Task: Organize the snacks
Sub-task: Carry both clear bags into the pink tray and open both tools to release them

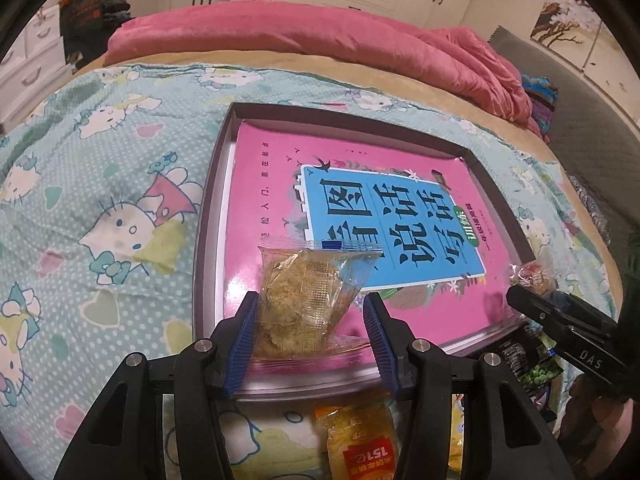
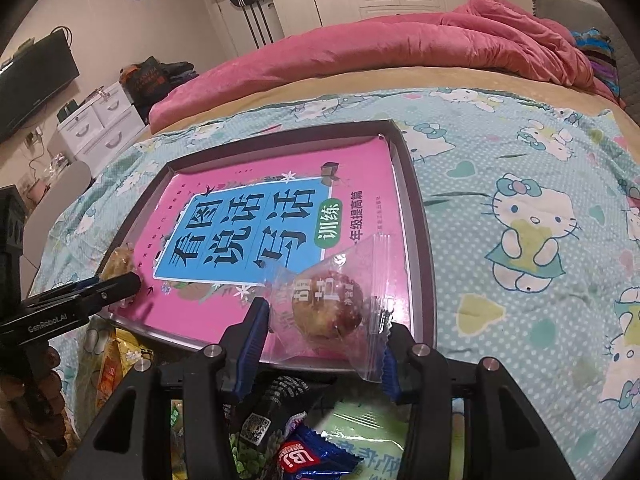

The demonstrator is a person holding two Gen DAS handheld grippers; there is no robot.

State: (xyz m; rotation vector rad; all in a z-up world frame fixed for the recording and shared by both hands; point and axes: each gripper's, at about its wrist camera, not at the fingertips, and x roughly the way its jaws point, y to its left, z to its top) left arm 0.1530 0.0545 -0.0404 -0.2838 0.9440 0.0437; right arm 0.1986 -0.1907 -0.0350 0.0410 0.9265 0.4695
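My left gripper (image 1: 310, 308) is shut on a clear packet of yellowish crumbly snack (image 1: 312, 276) and holds it upright over the near edge of a dark-rimmed tray (image 1: 208, 220). A pink book (image 1: 276, 184) fills the tray. My right gripper (image 2: 328, 320) is shut on a clear-wrapped round brown pastry (image 2: 328, 300) above the tray's near right corner (image 2: 424, 280). Each gripper also shows in the other's view: the right gripper (image 1: 520, 296) at the tray's right edge with its reddish snack (image 1: 534, 274), and the left gripper (image 2: 128, 282) at the tray's left edge with its snack (image 2: 118, 260).
The tray lies on a cartoon-cat bedspread (image 2: 520, 220). A pile of loose snack packets sits on the near side: a yellow packet (image 1: 360, 440), a blue packet (image 2: 308, 454), a green pea packet (image 2: 250, 446). A pink quilt (image 1: 320, 36) lies bunched at the far side of the bed.
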